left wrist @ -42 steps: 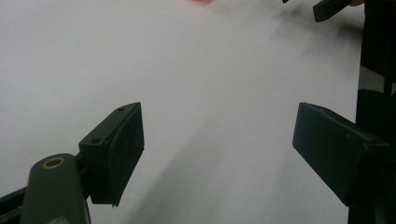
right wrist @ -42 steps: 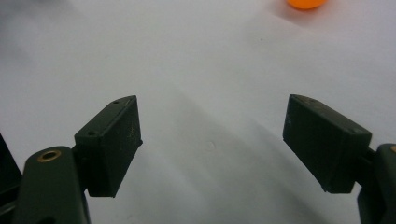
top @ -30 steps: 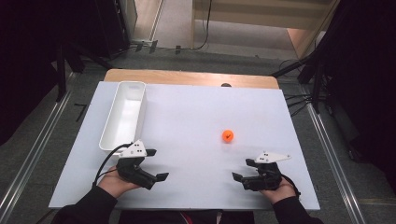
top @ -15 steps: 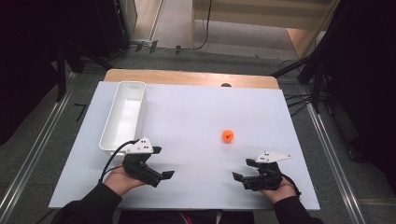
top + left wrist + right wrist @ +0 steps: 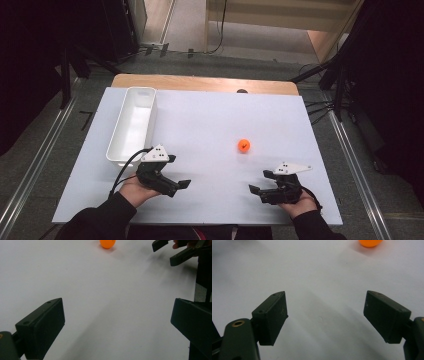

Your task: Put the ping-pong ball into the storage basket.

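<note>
A small orange ball [image 5: 243, 145] rests on the white table top [image 5: 210, 120], right of the middle. It also lies at the top edge ahead of each gripper, as the ball [image 5: 107, 243] and the ball [image 5: 370, 242]. My left gripper [image 5: 176, 172] is held low near the front edge, open, angled toward the ball, with nothing between its jaws [image 5: 117, 322]. My right gripper [image 5: 260, 181] is also open and empty near the front right, and its wide-set jaws [image 5: 327, 312] hover over bare table. In the left gripper view the right gripper [image 5: 175, 251] appears at the top right.
A long white tray [image 5: 131, 125] stands along the left side of the table, just behind my left gripper, with nothing visible inside. A wooden strip [image 5: 200, 82] borders the table's far edge. Dark floor and stands surround the table.
My left gripper has shifted slightly forward and to the right, turning toward the ball. The right gripper and the ball have stayed in place.
</note>
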`<action>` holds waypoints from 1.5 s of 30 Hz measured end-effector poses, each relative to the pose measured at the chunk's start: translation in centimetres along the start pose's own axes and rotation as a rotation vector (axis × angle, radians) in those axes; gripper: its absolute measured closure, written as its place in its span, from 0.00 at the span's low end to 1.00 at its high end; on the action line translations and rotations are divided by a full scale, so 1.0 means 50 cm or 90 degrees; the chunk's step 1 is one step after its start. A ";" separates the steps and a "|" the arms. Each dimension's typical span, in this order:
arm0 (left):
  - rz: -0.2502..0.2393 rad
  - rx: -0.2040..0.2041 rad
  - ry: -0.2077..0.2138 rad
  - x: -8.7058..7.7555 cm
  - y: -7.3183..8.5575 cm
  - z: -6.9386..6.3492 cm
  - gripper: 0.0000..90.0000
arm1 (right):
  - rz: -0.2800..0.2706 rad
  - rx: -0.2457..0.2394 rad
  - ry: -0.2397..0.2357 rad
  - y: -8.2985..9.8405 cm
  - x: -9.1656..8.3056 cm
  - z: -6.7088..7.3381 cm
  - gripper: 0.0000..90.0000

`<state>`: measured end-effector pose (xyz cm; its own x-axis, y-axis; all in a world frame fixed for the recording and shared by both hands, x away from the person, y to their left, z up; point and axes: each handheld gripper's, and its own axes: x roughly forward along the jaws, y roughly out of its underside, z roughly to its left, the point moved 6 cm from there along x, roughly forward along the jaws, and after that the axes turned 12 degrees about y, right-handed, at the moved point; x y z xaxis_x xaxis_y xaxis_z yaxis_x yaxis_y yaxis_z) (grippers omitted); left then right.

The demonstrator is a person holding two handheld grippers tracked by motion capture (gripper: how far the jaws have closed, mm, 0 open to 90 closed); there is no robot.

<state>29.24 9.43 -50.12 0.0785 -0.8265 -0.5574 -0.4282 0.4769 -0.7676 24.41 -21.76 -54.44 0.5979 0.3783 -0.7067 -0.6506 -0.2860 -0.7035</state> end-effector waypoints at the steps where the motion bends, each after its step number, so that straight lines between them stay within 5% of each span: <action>1: 0.000 0.000 -0.003 0.001 -0.001 0.001 0.00 | 0.002 -0.001 -0.001 0.001 -0.001 0.000 0.20; 45: 0.002 -0.006 -0.025 0.071 -0.048 0.036 0.00 | -0.001 -0.003 0.000 0.001 0.000 -0.002 0.20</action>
<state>32.17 5.89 -50.85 0.1125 -0.8122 -0.5724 -0.4368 0.4770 -0.7627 24.40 -21.86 -54.48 0.5992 0.3793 -0.7051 -0.6468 -0.2896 -0.7055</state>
